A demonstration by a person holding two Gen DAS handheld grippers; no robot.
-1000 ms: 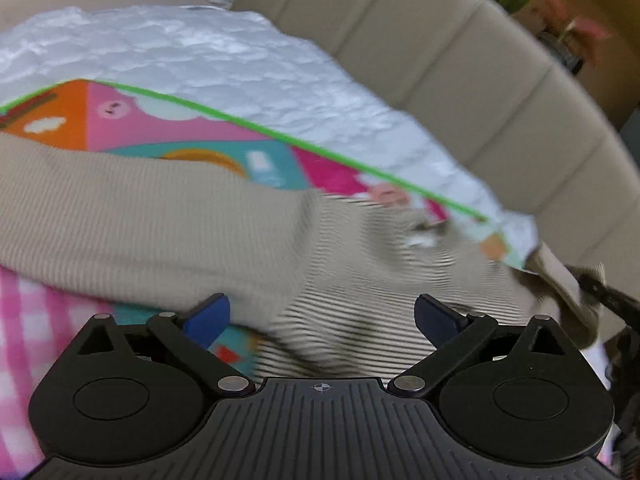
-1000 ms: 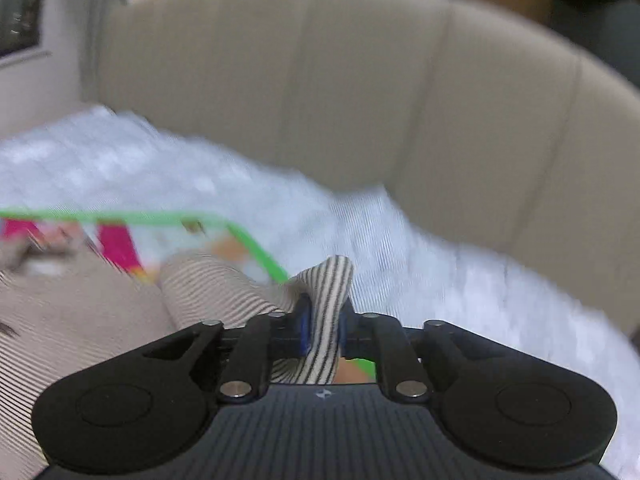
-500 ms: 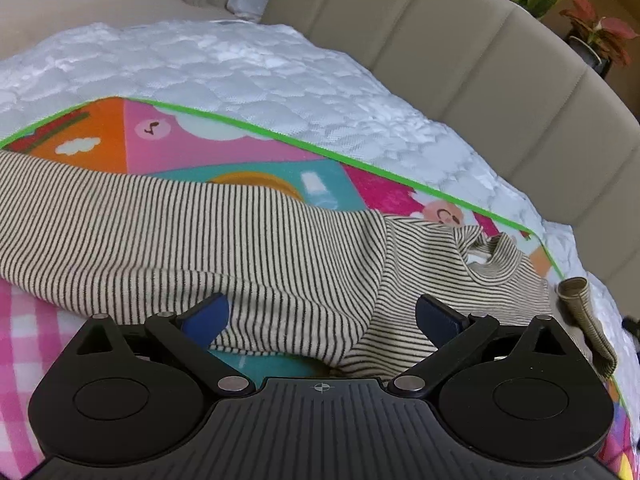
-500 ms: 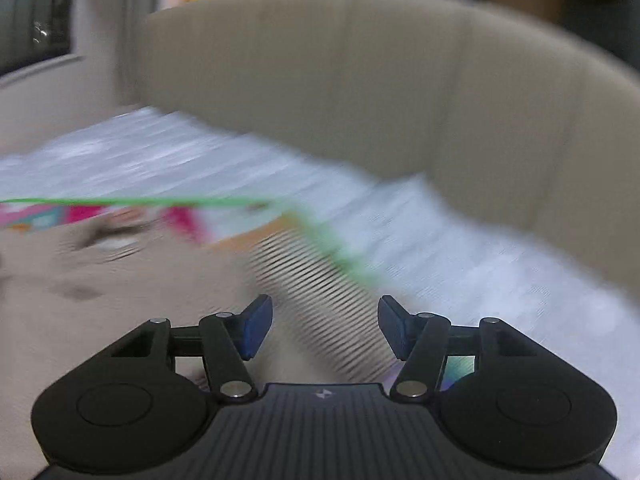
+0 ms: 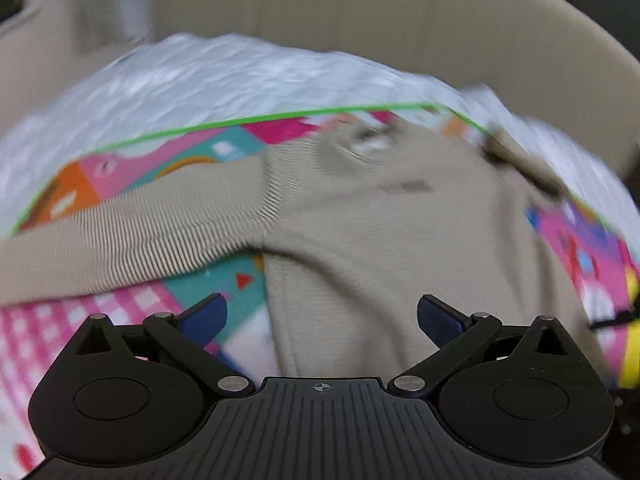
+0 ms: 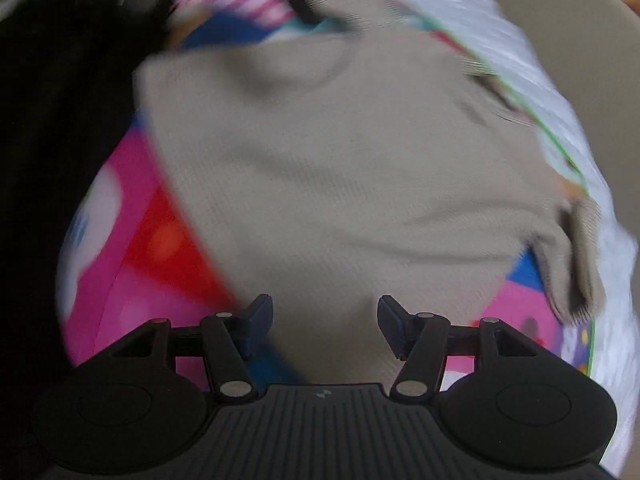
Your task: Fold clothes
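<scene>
A beige, finely striped long-sleeved top (image 5: 380,232) lies spread on a colourful play mat (image 5: 168,288), one sleeve (image 5: 120,236) stretched out to the left. Both views are motion-blurred. My left gripper (image 5: 322,314) is open just above the top's lower body, holding nothing. In the right wrist view the same top (image 6: 340,168) fills the middle, with a sleeve end (image 6: 576,264) at the right. My right gripper (image 6: 325,322) is open over the fabric with nothing between its fingers.
The mat (image 6: 132,264) lies on a white quilted mattress (image 5: 240,80) enclosed by a curved beige padded wall (image 5: 360,12). A dark blurred mass (image 6: 60,100) fills the left of the right wrist view. A yellow and black object (image 5: 630,352) shows at the left view's right edge.
My right gripper let go of the striped cloth it pinched a second ago, opened and swung back over the top's body. My left gripper stayed open and moved toward the top's lower part.
</scene>
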